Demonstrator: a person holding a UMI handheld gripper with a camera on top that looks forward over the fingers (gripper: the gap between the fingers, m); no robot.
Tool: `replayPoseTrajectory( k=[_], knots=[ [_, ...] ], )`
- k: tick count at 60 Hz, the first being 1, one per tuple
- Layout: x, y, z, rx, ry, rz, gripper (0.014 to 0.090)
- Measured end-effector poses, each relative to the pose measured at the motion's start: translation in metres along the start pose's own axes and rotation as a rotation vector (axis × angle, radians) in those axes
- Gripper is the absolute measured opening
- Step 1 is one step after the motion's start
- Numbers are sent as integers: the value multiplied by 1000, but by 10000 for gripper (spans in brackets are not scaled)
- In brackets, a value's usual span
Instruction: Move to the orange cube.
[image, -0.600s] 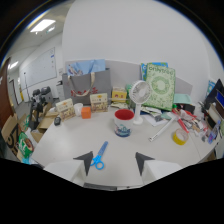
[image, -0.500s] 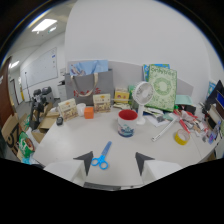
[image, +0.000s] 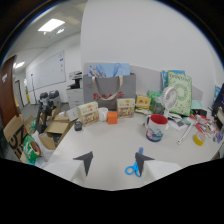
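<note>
A small orange cube (image: 112, 117) sits on the white table (image: 107, 142), well beyond my fingers and slightly left of centre, in front of a grey tote bag (image: 108, 90). My gripper (image: 114, 161) is open, with its two dark fingertips (image: 86, 160) apart and nothing between them. Blue-handled scissors (image: 135, 165) lie on the table just by the right fingertip.
A red and white mug (image: 157, 127) stands right of the cube. Small boxes (image: 88, 113) flank the cube. A white fan (image: 170, 99), a green box (image: 180, 90) and a yellow tape roll (image: 199, 140) crowd the right. Cardboard boxes (image: 55, 131) sit off the table's left edge.
The view has swung to the right and closer: the cube, bag and mug have shifted rightwards and look larger. The scissors now lie by the right fingertip instead of between the fingers.
</note>
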Motion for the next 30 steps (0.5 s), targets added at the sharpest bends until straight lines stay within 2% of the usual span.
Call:
replayPoseTrajectory(
  k=[13,30],
  knots=[
    [0,-12,50,8,25,-14,842],
    [6,-27,146,-16,39,-26,841]
  ],
)
